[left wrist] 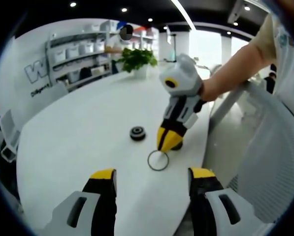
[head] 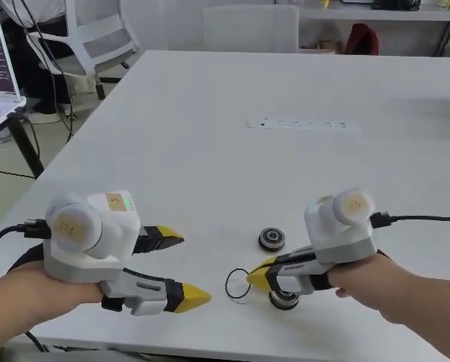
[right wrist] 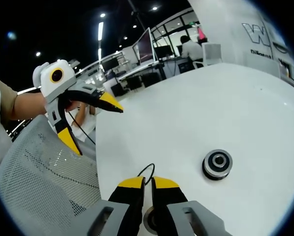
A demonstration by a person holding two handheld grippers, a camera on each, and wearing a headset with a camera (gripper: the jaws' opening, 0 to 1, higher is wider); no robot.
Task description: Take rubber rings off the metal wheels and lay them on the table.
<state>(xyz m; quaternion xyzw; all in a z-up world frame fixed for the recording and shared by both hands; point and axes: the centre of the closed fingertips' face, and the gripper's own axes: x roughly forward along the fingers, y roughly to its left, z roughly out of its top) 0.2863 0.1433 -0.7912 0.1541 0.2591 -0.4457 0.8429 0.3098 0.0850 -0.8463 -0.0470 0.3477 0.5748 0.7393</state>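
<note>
A thin black rubber ring [head: 238,283] [left wrist: 158,160] rests low on the white table [head: 232,166], its near edge between the tips of my right gripper [head: 255,278] [right wrist: 148,184], which is shut on it. Under that gripper stands a metal wheel [head: 284,299] [left wrist: 177,145] [right wrist: 148,221]. A second wheel [head: 271,239] [left wrist: 137,133] [right wrist: 217,163], dark around its rim, lies flat a little farther back. My left gripper [head: 185,268] [left wrist: 152,174] hovers open to the left of the ring, with nothing between its jaws.
A white power strip [head: 304,124] lies mid-table, far from the work. The table's near edge runs just below both grippers. A mesh chair [right wrist: 38,172] stands close behind that edge. A potted plant [left wrist: 134,59] sits at the far end.
</note>
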